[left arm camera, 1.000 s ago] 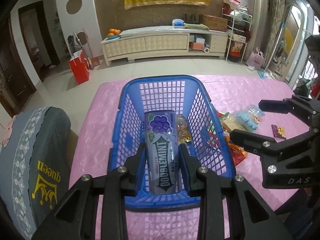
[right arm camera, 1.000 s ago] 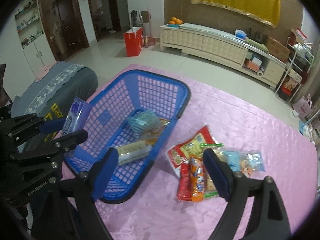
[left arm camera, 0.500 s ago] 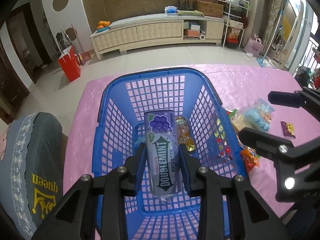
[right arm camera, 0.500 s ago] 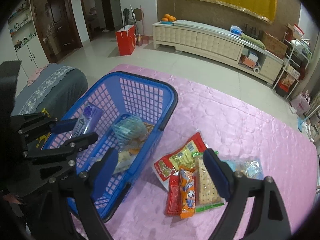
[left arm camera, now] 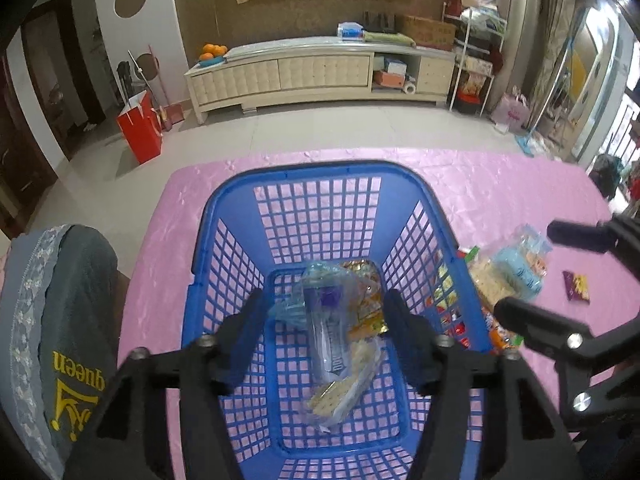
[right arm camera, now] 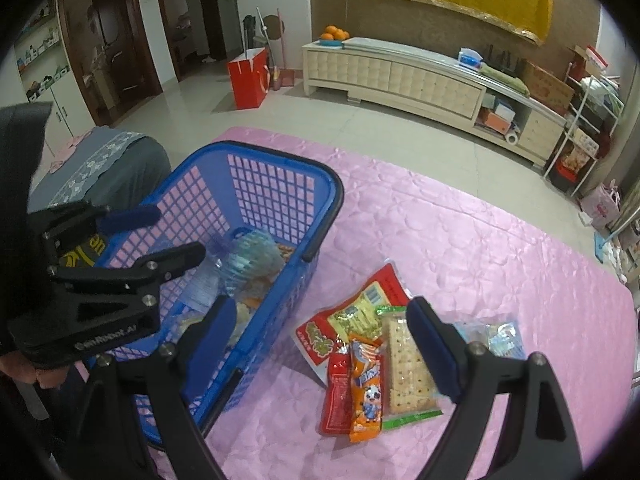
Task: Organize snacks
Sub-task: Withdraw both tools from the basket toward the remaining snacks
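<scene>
The blue mesh basket [left arm camera: 312, 168] stands on the pink tablecloth. My left gripper [left arm camera: 325, 304] hovers over its inside with jaws opening. The purple Doublemint gum pack [left arm camera: 330, 336] is blurred between the pads, which no longer press on it, above a cracker pack [left arm camera: 344, 388] and other wrapped snacks. From the right wrist view, the left gripper [right arm camera: 174, 232] sits over the basket [right arm camera: 280, 152]. My right gripper [right arm camera: 320, 308] stands open and empty above a pile on the cloth: a red pouch [right arm camera: 348, 320], a cracker pack [right arm camera: 404, 372] and an orange packet [right arm camera: 366, 392].
A clear blue bag [right arm camera: 492, 332] lies right of the pile, and a small purple packet [left arm camera: 576, 286] lies farther out. A grey-covered chair [left arm camera: 60, 300] stands at the table's left edge. The pink table [right arm camera: 480, 248] stretches back toward the room.
My left gripper moved forward over the basket, then its jaws spread and let go of the gum pack, which now falls into the basket. The right gripper shifted slightly over the snack pile.
</scene>
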